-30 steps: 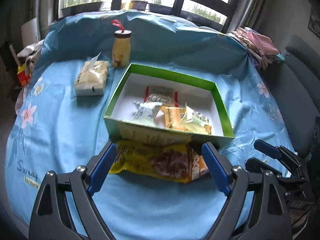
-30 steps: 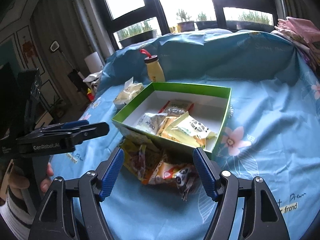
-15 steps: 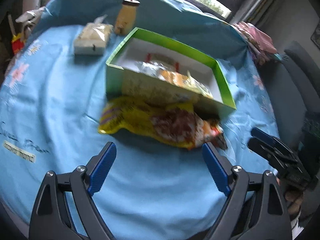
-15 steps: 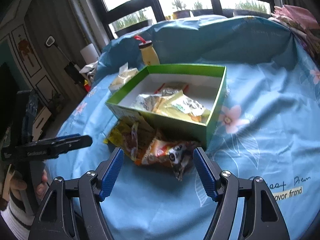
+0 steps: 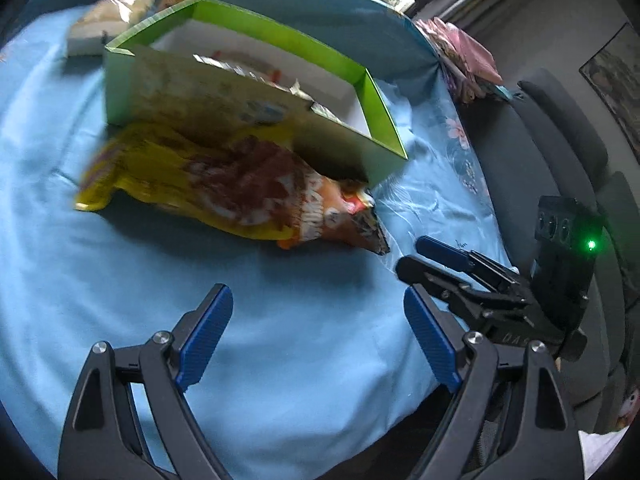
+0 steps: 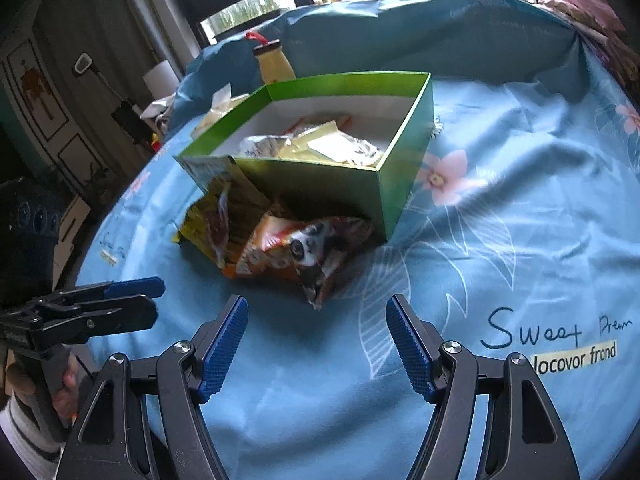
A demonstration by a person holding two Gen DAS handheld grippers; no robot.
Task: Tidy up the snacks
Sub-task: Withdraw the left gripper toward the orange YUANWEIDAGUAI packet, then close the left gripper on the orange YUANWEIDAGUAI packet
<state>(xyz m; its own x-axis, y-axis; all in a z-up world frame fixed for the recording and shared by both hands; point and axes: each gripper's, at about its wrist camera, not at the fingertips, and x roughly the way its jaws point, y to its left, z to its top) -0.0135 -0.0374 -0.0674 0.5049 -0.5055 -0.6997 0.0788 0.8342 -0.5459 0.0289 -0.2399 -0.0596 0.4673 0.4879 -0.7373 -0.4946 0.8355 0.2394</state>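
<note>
A green box (image 5: 376, 124) (image 6: 404, 184) with a white inside holds several small snack packets (image 6: 320, 146). A yellow and orange snack bag (image 5: 224, 188) (image 6: 280, 240) lies on the blue cloth against the box's near wall. My left gripper (image 5: 318, 336) is open and empty, a short way in front of the bag; it also shows at the left of the right wrist view (image 6: 136, 300). My right gripper (image 6: 316, 344) is open and empty just before the bag's dark end; it also shows in the left wrist view (image 5: 436, 256).
A yellow drink bottle (image 6: 274, 64) with a red ribbon and a pale wrapped packet (image 5: 108, 16) stand behind the box. Folded pink cloth (image 5: 464, 52) lies at the far right edge. A grey chair (image 5: 560, 152) stands beside the table.
Both grippers have pulled back and down toward the table's near edge, so the bag and box sit farther from the fingers. The left view has swung right. Bag and box have not moved.
</note>
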